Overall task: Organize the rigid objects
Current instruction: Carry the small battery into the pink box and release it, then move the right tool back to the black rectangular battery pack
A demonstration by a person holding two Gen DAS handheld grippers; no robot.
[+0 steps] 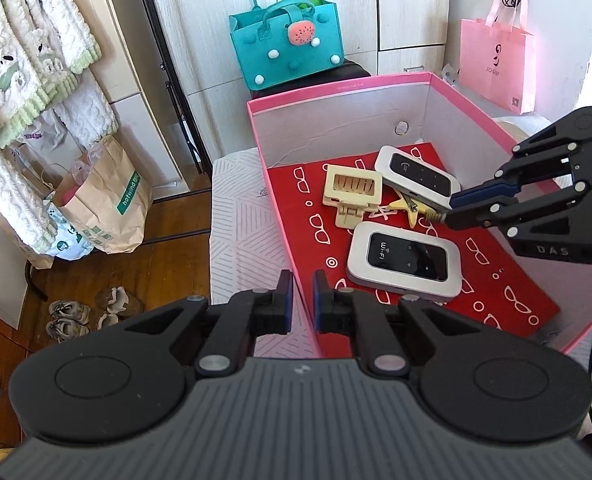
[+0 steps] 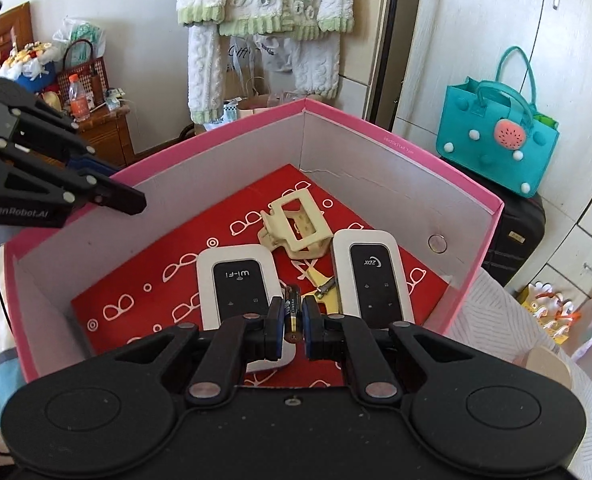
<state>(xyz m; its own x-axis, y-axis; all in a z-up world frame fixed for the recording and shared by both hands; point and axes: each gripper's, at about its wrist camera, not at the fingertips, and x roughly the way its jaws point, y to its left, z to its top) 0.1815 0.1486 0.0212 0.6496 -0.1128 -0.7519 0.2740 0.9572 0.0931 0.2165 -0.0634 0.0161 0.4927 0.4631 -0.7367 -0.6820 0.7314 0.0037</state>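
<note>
The pink box (image 2: 396, 142) holds two Wi-Fi routers (image 2: 239, 280) (image 2: 376, 276), one cream hair claw (image 2: 296, 228) and one yellow star clip (image 1: 406, 206). Above them, the right gripper (image 2: 293, 314) pinches one battery (image 2: 291, 308). The left gripper (image 1: 302, 300) straddles the box's near wall, jaws narrowly parted.

Bright daylight, both views sharp, fisheye bending at edges, corners darkly vignetted.

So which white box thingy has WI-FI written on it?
The Wi-Fi router lying nearest the left gripper; the other router, further back, lacks that word.
</note>
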